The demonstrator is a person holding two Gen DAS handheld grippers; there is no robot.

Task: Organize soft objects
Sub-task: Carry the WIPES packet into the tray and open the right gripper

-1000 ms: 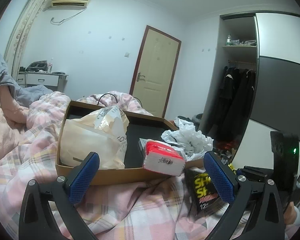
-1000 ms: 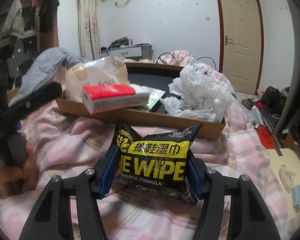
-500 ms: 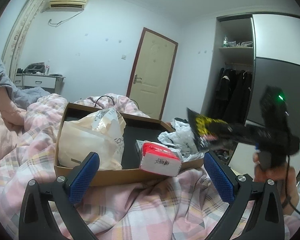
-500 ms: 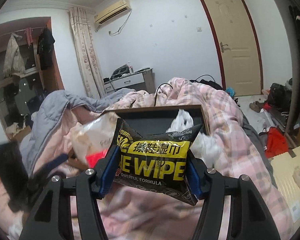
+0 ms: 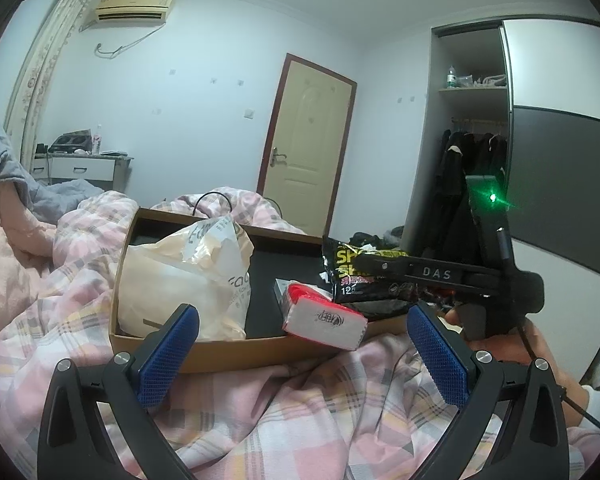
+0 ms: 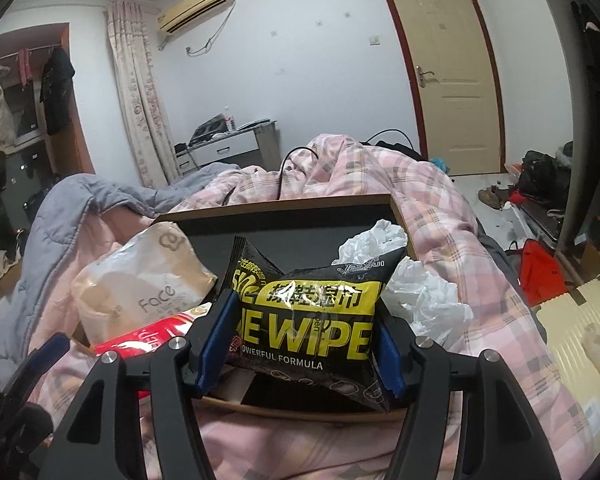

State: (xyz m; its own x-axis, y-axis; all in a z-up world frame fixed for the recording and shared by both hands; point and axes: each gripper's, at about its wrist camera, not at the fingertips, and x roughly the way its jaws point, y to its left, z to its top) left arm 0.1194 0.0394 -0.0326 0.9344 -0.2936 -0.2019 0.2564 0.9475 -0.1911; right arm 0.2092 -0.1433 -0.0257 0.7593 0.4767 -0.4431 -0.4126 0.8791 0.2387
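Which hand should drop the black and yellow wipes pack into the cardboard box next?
Right. The right tongs already grip the black and yellow wipes pack over the brown cardboard box. The left tongs are open and empty, short of the box's near wall.

i see a closed door (image 5: 304, 140), an air conditioner (image 5: 134, 8) high on the wall, and a curtain (image 6: 138, 92) beside it.

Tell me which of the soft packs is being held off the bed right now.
The black-and-yellow shoe wipe pack, clamped in the right gripper; the beige Face pack and red-and-white tissue pack rest on the box.
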